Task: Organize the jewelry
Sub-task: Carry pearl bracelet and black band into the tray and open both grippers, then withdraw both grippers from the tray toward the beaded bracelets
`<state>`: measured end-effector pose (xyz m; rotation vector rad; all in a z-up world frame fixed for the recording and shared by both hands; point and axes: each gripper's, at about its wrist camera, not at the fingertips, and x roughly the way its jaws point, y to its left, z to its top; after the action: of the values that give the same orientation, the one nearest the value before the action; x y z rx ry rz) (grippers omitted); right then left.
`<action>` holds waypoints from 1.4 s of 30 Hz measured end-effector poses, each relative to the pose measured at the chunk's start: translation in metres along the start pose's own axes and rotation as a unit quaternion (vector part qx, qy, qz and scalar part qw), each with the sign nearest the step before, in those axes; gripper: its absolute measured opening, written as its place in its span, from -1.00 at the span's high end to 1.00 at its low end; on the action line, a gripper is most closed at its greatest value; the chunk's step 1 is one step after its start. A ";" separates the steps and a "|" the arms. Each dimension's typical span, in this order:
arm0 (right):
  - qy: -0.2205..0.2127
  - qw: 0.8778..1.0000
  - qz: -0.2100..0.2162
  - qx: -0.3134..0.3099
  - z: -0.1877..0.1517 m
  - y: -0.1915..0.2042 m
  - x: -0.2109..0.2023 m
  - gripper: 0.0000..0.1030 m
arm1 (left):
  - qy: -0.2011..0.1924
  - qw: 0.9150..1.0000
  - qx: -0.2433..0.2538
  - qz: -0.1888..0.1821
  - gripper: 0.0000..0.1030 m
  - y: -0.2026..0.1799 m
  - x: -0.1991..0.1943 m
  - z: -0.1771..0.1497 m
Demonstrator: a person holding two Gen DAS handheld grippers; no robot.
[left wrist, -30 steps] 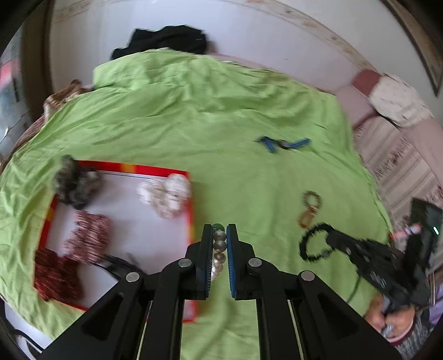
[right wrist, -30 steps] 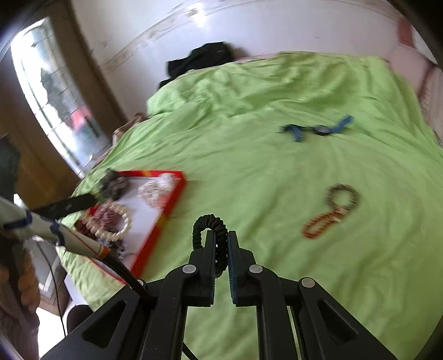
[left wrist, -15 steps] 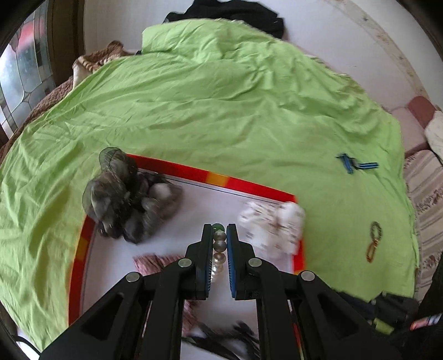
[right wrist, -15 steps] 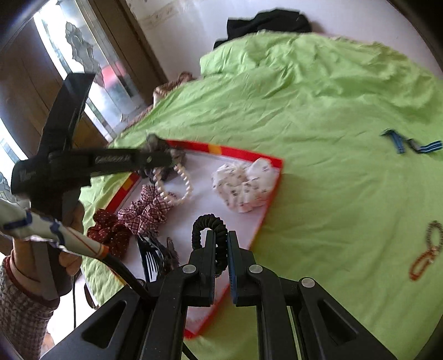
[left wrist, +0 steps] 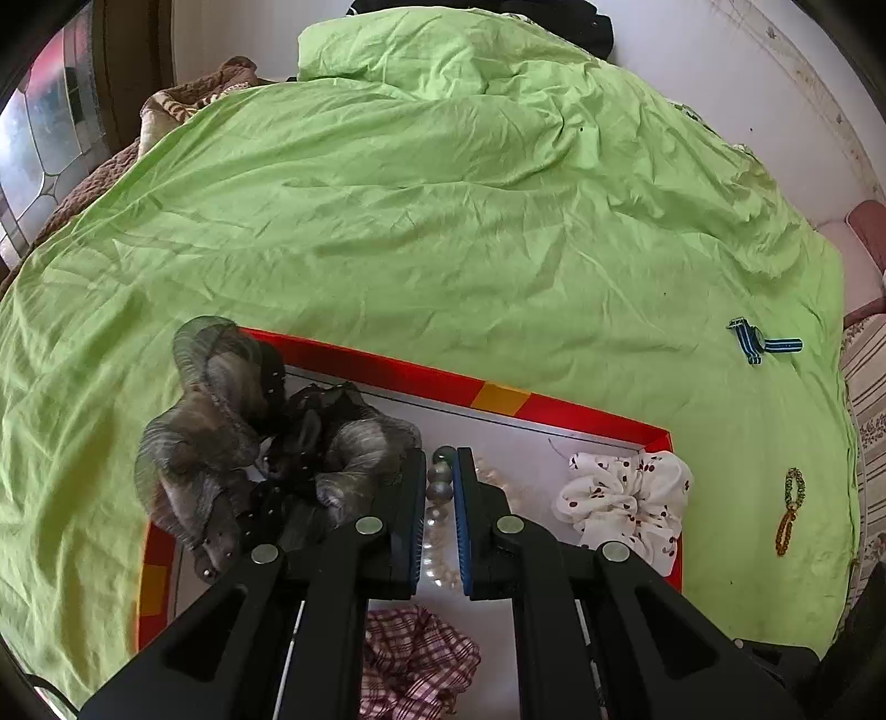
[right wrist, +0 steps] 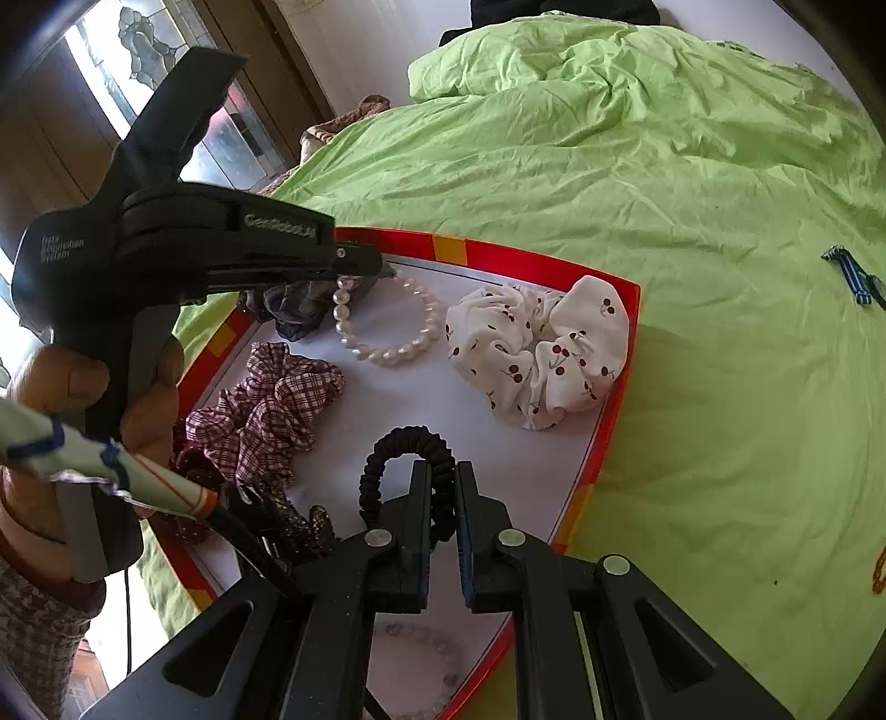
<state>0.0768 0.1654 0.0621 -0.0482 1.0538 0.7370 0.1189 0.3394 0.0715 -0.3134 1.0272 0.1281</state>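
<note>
Over red-rimmed tray [right wrist: 620, 354]: left claw [left wrist: 440, 471] pinches pearl bracelet [right wrist: 387, 321]; right claw [right wrist: 441, 476] clamps black coil tie [right wrist: 404, 443].

- A bedroom in a home.
- Wide bed under a rumpled green sheet [left wrist: 443, 221], with a brown blanket [left wrist: 188, 105] bunched at its far edge.
- Dark clothes [right wrist: 559, 8] heaped at the head, against a pale wall [left wrist: 692, 50].
- Leaded glass door [right wrist: 160, 61] in dark wood to the left.
- Striped cushion [left wrist: 869, 376] to the right.
- Red-rimmed tray [right wrist: 609, 426] on the sheet, holding scrunchies [right wrist: 542, 349] and a pearl bracelet [right wrist: 387, 321].
</note>
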 end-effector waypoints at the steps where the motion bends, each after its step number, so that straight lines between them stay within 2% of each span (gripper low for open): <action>1: -0.001 1.000 -0.003 -0.003 0.001 0.001 0.000 0.79 | -0.002 1.000 0.002 0.003 0.82 -0.002 0.001 0.000; 5: -0.010 1.000 -0.016 -0.018 0.000 0.004 -0.004 0.62 | -0.004 1.000 0.003 0.004 0.80 -0.004 -0.001 -0.001; 7: -0.018 0.999 -0.019 -0.024 0.000 0.005 -0.010 0.60 | -0.010 1.000 0.000 0.002 0.79 -0.005 -0.008 -0.002; 9: -0.029 0.999 -0.023 -0.030 0.000 0.005 -0.019 0.59 | -0.019 1.000 -0.002 -0.001 0.73 -0.007 -0.019 -0.003; 13: -0.048 0.998 -0.029 -0.037 -0.006 0.003 -0.041 0.54 | -0.048 0.999 0.000 0.017 0.51 -0.014 -0.052 -0.012; 19: -0.064 0.996 -0.048 -0.031 -0.033 -0.015 -0.083 0.31 | -0.089 0.995 0.013 0.034 0.21 -0.044 -0.117 -0.047; 22: -0.060 0.996 -0.066 -0.016 -0.054 -0.035 -0.101 0.30 | -0.106 0.994 0.016 0.032 0.05 -0.067 -0.144 -0.070; 26: -0.055 0.994 -0.097 0.017 -0.088 -0.070 -0.125 0.30 | -0.125 0.991 0.042 0.011 -0.01 -0.111 -0.167 -0.102; 31: -0.059 0.985 -0.138 0.091 -0.136 -0.118 -0.164 0.30 | -0.139 0.988 0.061 -0.017 -0.08 -0.167 -0.173 -0.134; 35: -0.079 0.971 -0.168 0.147 -0.174 -0.154 -0.204 0.30 | -0.123 0.989 0.071 -0.042 -0.08 -0.208 -0.163 -0.157; 42: -0.104 0.950 -0.201 0.215 -0.221 -0.196 -0.256 0.30 | -0.078 0.988 0.120 -0.052 -0.08 -0.276 -0.130 -0.201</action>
<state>-0.0535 -0.2016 0.0946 0.1811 0.9425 0.1294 -0.0439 0.0198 0.1413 -0.1341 0.8590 -0.0641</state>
